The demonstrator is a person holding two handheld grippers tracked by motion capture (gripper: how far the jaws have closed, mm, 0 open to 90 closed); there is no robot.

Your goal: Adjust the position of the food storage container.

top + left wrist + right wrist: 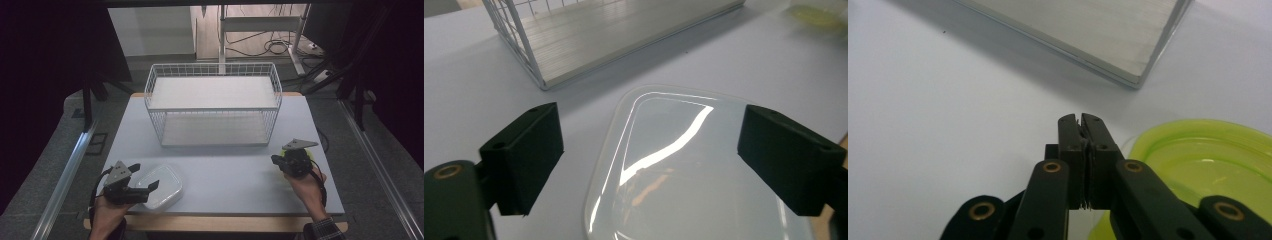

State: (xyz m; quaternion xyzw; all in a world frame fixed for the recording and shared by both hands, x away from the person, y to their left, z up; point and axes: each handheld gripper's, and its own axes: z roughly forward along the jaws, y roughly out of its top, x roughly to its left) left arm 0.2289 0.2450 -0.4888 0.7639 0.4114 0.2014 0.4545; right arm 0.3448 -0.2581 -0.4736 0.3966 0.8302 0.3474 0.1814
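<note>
The tabletop [225, 175] fills the middle of the high view, and the white wire basket [213, 102] stands at its far middle, open side toward me, so both shelves can be reached from the front. In the lower left of that view lies the white lidded container [159, 186], flat near the tabletop's front edge, where my left hand can come at it from the side. My left gripper [146, 188] sits right at it with its jaws standing apart, one on each side of the lid's corner; in the left gripper view the glossy lid spreads between the two pads [526, 155] and neither presses on it yet, so I judge I am lining up a grasp and have not taken hold. At the right of the high view my right gripper [278, 159] hovers above a yellow-green bowl [1208, 160], which rests on the tabletop in front of the basket's right corner. In the right gripper view its jaws are pressed together with nothing between them, the bowl's rim just beside them at the lower right, probably waiting its turn.
</note>
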